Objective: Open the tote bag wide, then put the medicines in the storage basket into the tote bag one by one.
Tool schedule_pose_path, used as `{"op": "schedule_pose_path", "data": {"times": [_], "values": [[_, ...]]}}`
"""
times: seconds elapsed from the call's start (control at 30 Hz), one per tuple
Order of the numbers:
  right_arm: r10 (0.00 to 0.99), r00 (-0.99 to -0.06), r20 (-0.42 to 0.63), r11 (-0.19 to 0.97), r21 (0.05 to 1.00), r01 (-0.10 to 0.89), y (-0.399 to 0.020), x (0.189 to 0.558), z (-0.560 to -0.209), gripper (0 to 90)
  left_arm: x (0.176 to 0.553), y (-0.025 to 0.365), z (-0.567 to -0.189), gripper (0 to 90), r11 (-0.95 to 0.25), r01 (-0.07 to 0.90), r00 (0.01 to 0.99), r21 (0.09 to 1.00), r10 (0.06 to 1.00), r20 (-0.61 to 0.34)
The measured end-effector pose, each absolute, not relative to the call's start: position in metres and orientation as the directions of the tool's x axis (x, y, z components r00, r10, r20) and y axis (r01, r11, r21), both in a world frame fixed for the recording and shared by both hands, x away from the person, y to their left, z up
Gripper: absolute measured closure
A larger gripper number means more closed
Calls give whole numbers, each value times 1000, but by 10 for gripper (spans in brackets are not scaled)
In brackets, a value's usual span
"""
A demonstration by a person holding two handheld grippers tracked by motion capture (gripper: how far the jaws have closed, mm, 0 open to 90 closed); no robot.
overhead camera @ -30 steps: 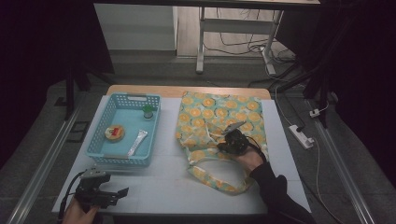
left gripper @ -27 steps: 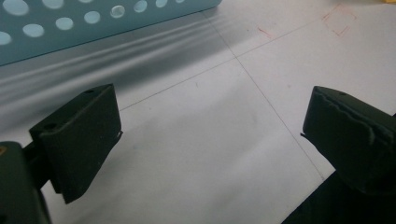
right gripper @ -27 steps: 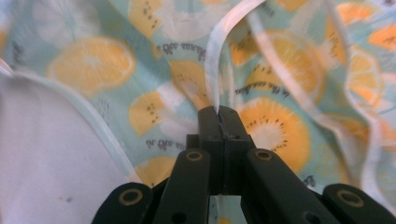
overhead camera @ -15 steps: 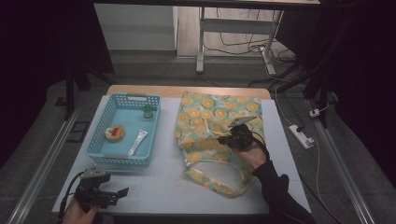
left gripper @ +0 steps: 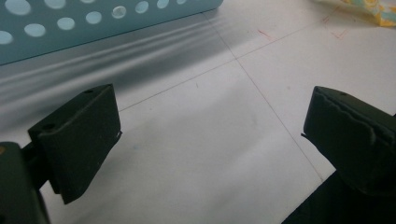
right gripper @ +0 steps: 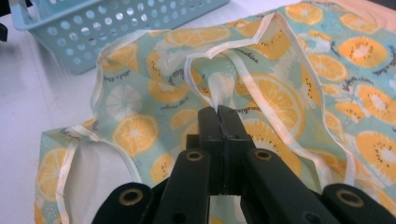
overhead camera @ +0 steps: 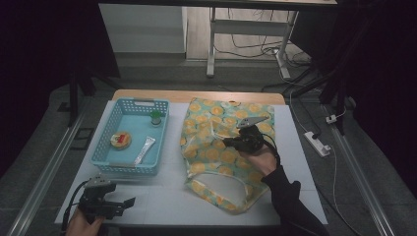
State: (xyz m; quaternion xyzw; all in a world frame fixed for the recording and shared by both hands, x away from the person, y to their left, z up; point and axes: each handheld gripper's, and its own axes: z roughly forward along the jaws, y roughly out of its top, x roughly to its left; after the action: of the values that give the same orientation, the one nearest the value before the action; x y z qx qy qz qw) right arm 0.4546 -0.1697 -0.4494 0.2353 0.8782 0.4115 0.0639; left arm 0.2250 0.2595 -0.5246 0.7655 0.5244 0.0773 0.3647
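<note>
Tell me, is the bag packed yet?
Not yet. The right gripper is shut on the bag, pinching its fabric and lifting the top layer. The left gripper waits open over the table. The cup, snack and packet lie in the basket, unpacked.

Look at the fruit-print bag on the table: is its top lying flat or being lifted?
Lifted. The right gripper is shut on the bag fabric, pulling its upper layer into a raised peak.

White table (overhead camera: 162,196) with a blue basket (overhead camera: 109,164) at left, a fruit-print bag (overhead camera: 216,147) just beside it.
</note>
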Motion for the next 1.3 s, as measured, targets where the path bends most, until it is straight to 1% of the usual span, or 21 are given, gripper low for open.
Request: {"op": "schedule_pose_path", "data": {"times": [0.23, 0.43, 0.77, 0.97, 1.17, 1.3], "values": [[458, -886, 76, 558, 751, 353, -159, 455, -437, 900, 225, 260, -525, 43, -180, 747, 436, 640, 860, -267], [446, -894, 48, 568, 756, 324, -150, 455, -426, 900, 225, 260, -525, 42, -179, 747, 435, 641, 860, -267], [450, -891, 55, 564, 756, 332, -145, 455, -415, 900, 225, 260, -524, 41, -175, 748, 432, 641, 861, -269], [459, -887, 49, 565, 754, 334, -144, 455, -413, 900, 225, 260, -524, 41, -172, 748, 429, 641, 862, -269], [452, -891, 52, 568, 753, 332, -146, 454, -417, 900, 224, 259, -524, 37, -181, 745, 425, 643, 870, -248], [443, -895, 53, 569, 755, 326, -146, 454, -420, 900, 224, 261, -524, 25, -165, 748, 419, 642, 868, -266]]}}
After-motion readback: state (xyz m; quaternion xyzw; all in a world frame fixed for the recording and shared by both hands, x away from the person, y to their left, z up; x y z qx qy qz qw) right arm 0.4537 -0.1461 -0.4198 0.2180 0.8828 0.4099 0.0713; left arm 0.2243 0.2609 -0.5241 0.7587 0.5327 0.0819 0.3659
